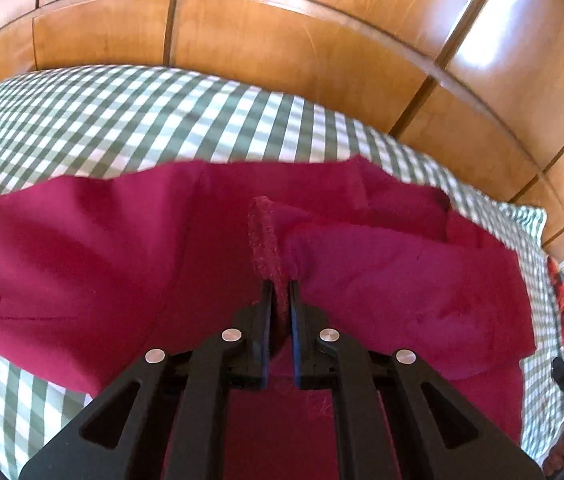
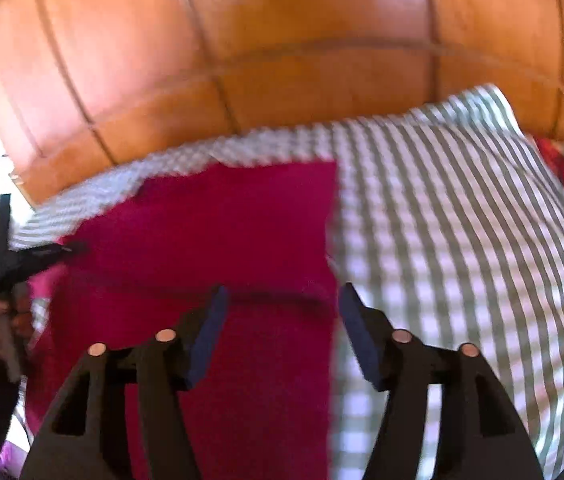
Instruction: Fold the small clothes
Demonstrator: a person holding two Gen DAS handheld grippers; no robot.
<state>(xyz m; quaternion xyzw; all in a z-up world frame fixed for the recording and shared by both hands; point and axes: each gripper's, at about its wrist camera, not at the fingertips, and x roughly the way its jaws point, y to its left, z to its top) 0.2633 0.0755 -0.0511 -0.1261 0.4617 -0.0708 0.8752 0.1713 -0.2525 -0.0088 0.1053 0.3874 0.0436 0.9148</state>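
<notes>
The left gripper's (image 1: pixel 280 286) fingers (image 1: pixel 266 312) are pinched tight on a ribbed, darker hem of the crimson soft-knit garment (image 1: pixel 82 248), a thin strip of it standing up between the pads. The right gripper's (image 2: pixel 282 300) fingers (image 2: pixel 212 324) stand apart with nothing between them, hovering over the garment's straight edge, which runs just inside the right-hand finger.

The garment lies spread beyond and beneath both pairs of fingers on a green-and-white checked cloth (image 1: pixel 102 120) over what looks like a bed, with glossy wooden panels (image 1: pixel 282 48) behind. It looks light and limp: it bunches into folds just past the left fingers and will sag and drag wherever it isn't held. I'd guess it isn't slippery, being fleecy. The firm places to hold are the ribbed hem and the straight edge or its corners, both layers pinched together.
</notes>
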